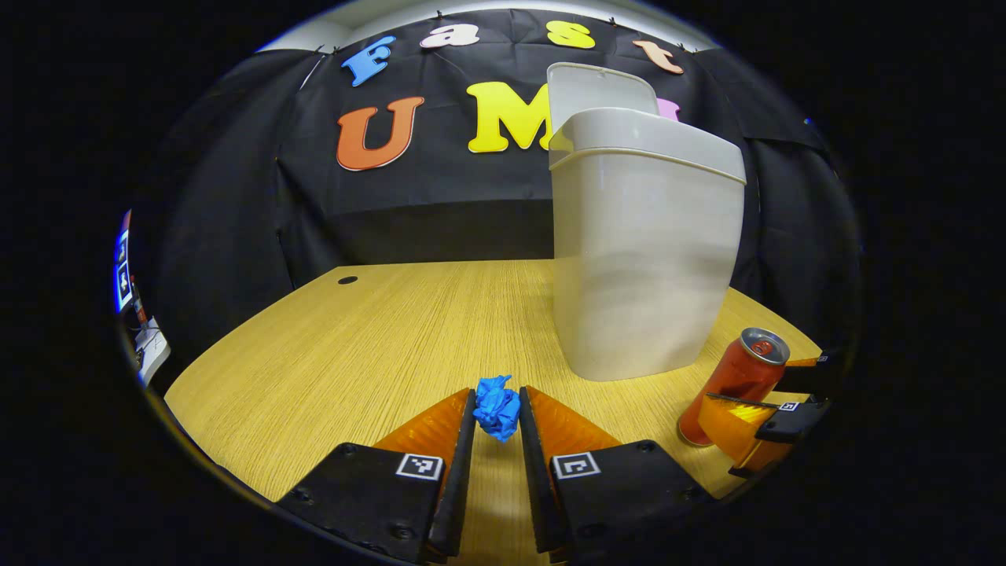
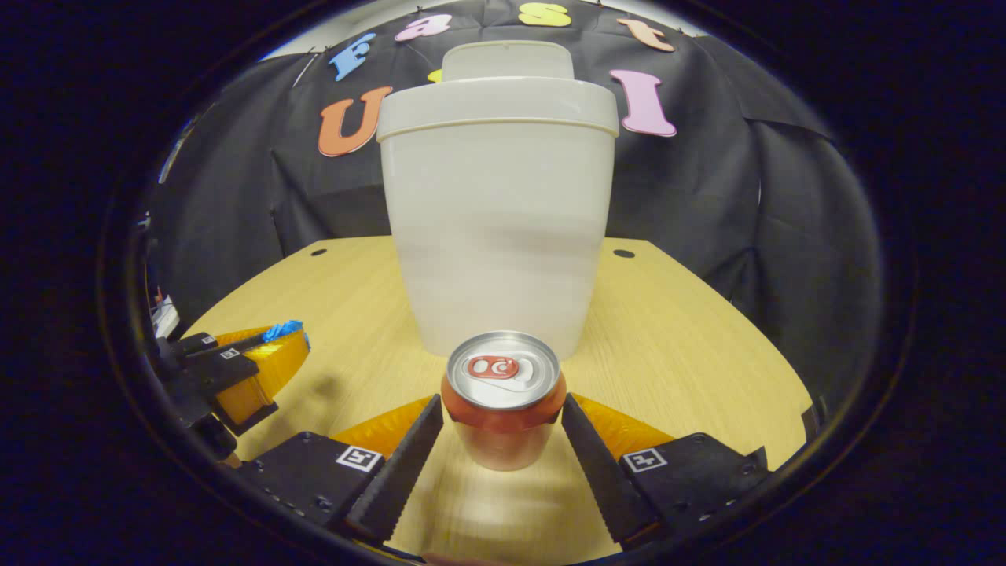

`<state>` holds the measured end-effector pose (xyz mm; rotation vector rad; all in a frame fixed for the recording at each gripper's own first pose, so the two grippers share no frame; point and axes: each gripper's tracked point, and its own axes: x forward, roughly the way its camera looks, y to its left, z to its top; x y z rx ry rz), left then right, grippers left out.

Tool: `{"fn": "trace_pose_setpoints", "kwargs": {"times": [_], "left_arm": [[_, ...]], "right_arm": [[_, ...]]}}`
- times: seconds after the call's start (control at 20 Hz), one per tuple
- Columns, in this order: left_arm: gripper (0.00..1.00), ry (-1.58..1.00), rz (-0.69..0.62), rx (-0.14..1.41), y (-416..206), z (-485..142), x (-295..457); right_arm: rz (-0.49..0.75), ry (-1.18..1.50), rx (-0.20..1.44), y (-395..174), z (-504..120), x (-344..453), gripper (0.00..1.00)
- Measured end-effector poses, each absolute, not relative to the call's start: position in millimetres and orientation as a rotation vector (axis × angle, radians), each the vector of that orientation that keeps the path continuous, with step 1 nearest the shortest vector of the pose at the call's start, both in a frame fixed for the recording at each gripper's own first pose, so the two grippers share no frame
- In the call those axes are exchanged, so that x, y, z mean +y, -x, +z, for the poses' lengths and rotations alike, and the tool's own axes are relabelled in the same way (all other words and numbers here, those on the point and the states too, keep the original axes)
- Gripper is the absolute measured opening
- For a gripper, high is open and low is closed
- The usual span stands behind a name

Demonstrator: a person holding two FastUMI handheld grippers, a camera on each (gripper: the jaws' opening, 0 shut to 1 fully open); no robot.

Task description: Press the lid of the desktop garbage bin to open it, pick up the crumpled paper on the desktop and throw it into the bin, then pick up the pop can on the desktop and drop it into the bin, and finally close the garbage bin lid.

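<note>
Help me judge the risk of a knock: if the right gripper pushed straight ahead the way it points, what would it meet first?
The pop can, standing upright between the right gripper's open fingers. Just behind it stands the garbage bin, lid up; the gap between them is hard to judge.

Wooden desktop (image 1: pixel 330 369): bin (image 1: pixel 644 259), pop can (image 2: pixel 503 401)

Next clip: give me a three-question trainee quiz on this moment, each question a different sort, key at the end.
1. True or false: the bin lid stands raised.
2. What sits between the fingers of the left gripper? A) pop can B) crumpled paper C) nothing
3. Fill in: the right gripper straddles the ____, which stands upright on the table before the bin.

Key: 1 true. 2 B, the crumpled paper. 3 pop can; the fingers flank it with gaps on both sides.
</note>
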<state>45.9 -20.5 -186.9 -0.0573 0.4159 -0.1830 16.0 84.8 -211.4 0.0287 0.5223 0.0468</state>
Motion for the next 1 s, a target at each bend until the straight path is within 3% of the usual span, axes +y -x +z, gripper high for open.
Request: {"fn": "trace_pose_setpoints", "kwargs": {"times": [0.1, 0.15, 0.2, 0.3, 0.4, 0.45, 0.5, 1.0], "left_arm": [[0.36, 0.058, -0.188, 0.418, -46.1, -186.1, -22.6], [0.41, 0.058, -0.189, 0.417, -45.5, -185.0, -22.5], [0.36, 0.058, -0.191, 0.417, -44.5, -184.3, -23.2], [0.36, 0.063, -0.194, 0.416, -43.5, -183.1, -24.0], [0.36, 0.062, -0.191, 0.414, -42.8, -180.7, -23.8], [0.41, 0.063, -0.190, 0.413, -42.9, -179.9, -23.9], [0.36, 0.065, -0.190, 0.412, -42.6, -179.4, -23.9], [0.36, 0.078, -0.135, 0.274, -32.9, -122.9, -5.1]], "right_arm": [[0.051, -0.025, 0.521, -15.9, -212.5, 85.7, 0.94], [0.052, -0.020, 0.516, -15.7, -210.6, 85.6, 0.90], [0.052, -0.015, 0.514, -16.0, -210.5, 85.1, 0.86], [0.058, -0.008, 0.500, -15.2, -206.1, 84.6, 0.82], [0.070, -0.004, 0.465, -13.6, -193.6, 86.7, 0.82], [0.065, 0.008, 0.443, -12.3, -186.2, 85.1, 0.82], [0.061, 0.015, 0.416, -9.8, -179.3, 83.6, 0.82], [0.118, 0.105, 0.104, 11.8, -91.3, 83.5, 0.81]]}}
